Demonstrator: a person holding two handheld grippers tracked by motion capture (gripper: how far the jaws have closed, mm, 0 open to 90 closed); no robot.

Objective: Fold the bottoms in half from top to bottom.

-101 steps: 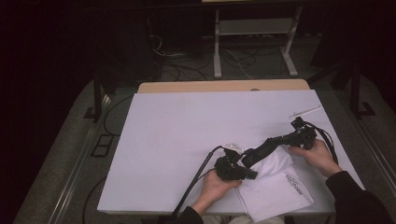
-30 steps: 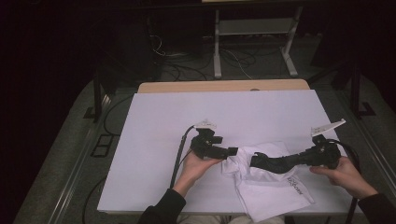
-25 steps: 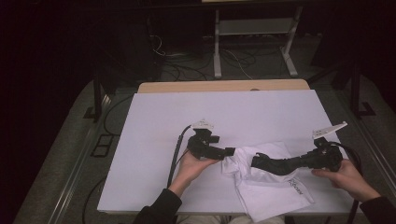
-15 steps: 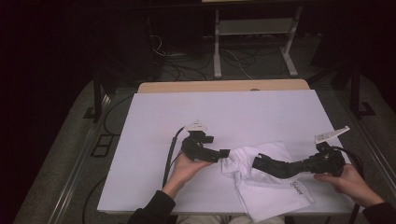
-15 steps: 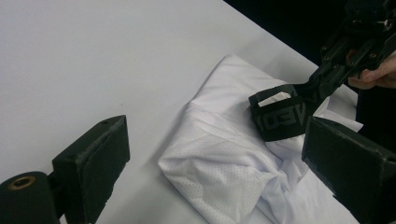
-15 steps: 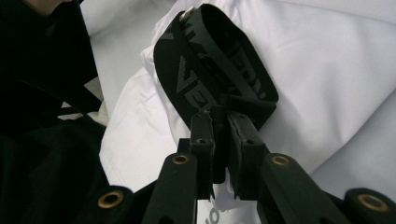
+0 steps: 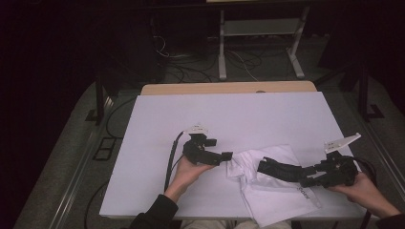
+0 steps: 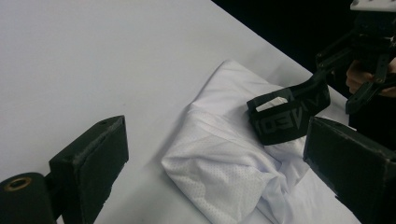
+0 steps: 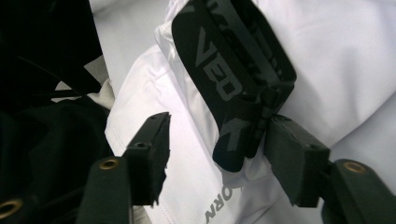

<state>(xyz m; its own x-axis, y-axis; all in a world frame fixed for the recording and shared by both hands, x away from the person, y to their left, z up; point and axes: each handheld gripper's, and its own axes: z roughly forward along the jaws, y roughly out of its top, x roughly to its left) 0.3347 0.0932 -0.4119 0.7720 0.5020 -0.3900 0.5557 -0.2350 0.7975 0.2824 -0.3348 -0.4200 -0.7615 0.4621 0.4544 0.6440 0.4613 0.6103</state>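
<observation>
The room is dark beyond the table, with cables on the floor and a pale metal stand [image 7: 258, 38] at the back. A white sheet [image 7: 229, 114] covers the tabletop, its wooden far edge bare.

Near the front right corner lies a white garment [image 7: 279, 195], thin and smooth where flat, finely perforated mesh where it bunches toward the middle, with a black elastic waistband [image 7: 279, 169] bearing grey lettering.

The left gripper [image 7: 224, 156] rests just off the garment's bunched left edge, its jaws standing wide apart with nothing between them; in the left gripper view the mesh fold [image 8: 219, 163] lies ahead in the gap, untouched. The right gripper [image 7: 308, 175] reaches in from the right edge. In the right gripper view its jaws are spread; the waistband [image 9: 233, 79] presses against one jaw while the other stands clear, so I judge it is not pinched.

The work looks early to me: the cloth is crumpled, half hanging off the front edge, not yet spread or folded. Both ends want a proper grasp.
</observation>
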